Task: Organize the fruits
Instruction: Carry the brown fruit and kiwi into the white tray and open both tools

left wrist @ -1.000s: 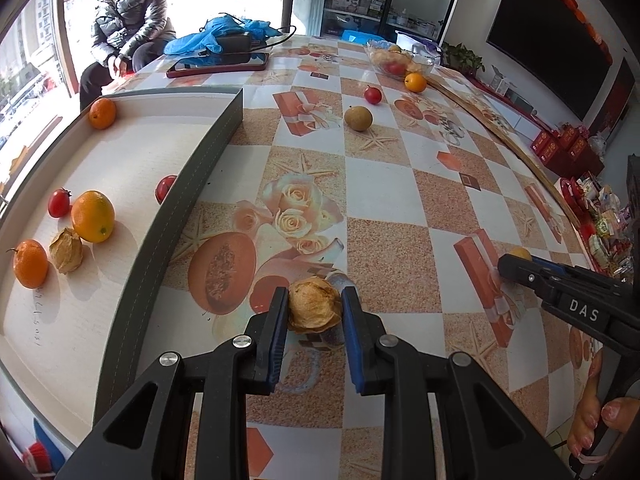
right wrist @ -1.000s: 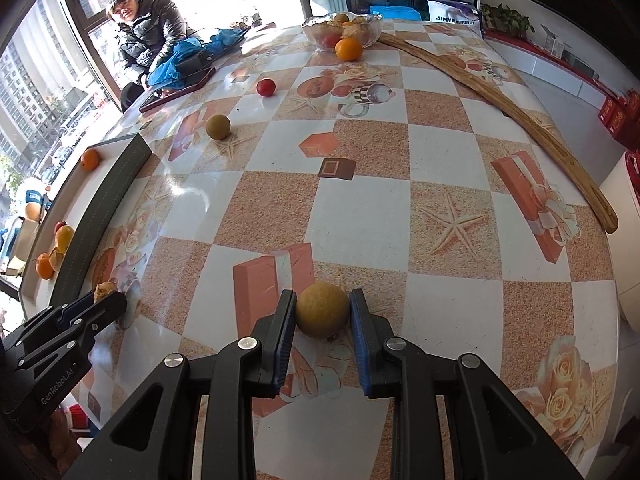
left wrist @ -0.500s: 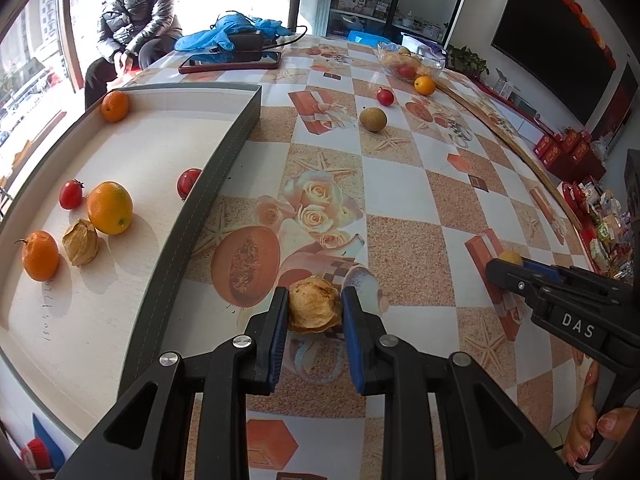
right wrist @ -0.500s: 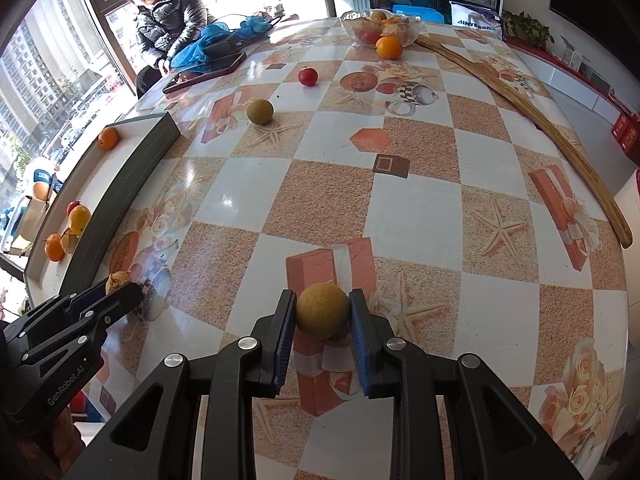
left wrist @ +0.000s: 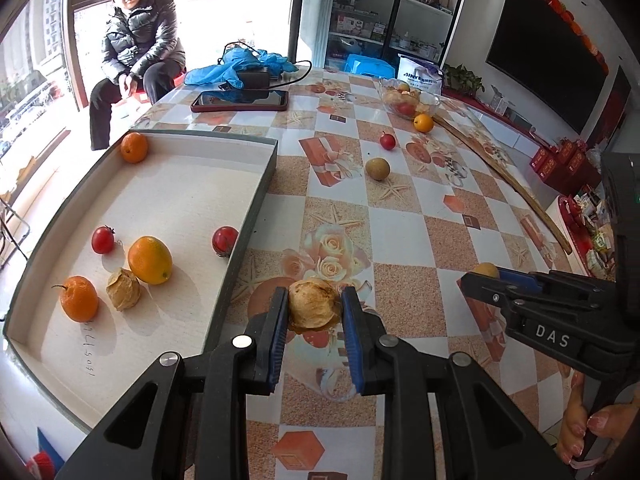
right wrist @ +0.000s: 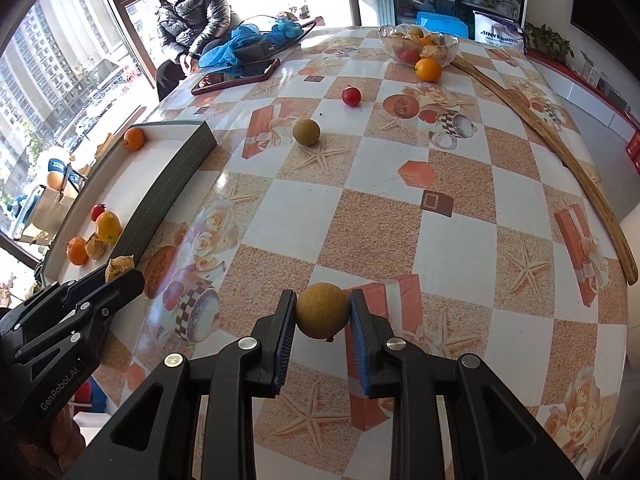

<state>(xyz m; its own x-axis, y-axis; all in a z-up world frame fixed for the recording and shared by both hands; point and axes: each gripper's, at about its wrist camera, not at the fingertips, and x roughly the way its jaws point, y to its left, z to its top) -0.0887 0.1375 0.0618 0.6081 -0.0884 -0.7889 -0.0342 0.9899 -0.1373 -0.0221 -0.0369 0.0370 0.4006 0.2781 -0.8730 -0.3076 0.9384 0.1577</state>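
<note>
My left gripper [left wrist: 315, 308] is shut on a papery, husked tan fruit [left wrist: 314, 307], held above the patterned table just right of the tray's dark rim [left wrist: 248, 232]. My right gripper [right wrist: 322, 312] is shut on a round yellow-brown fruit [right wrist: 322, 309] lifted off the table. In the tray lie two oranges [left wrist: 79, 298], a yellow-orange citrus [left wrist: 150, 259], two small red fruits [left wrist: 103, 240] and a second husked fruit [left wrist: 123, 289]. From the right wrist view the left gripper [right wrist: 120, 270] shows at lower left beside the tray.
Loose on the table farther off: a brown round fruit [right wrist: 306, 131], a red fruit [right wrist: 351, 96] and an orange [right wrist: 428, 69] by a glass fruit bowl [right wrist: 418, 46]. A long wooden stick [right wrist: 560, 152] runs along the right edge. A tablet [left wrist: 240, 100], blue cloth and a seated person [left wrist: 138, 46] are at the far end.
Both grippers have lifted with their fruits still held. The left one has drifted toward the tray; the right one has shifted across the table, which now sits lower in both views.
</note>
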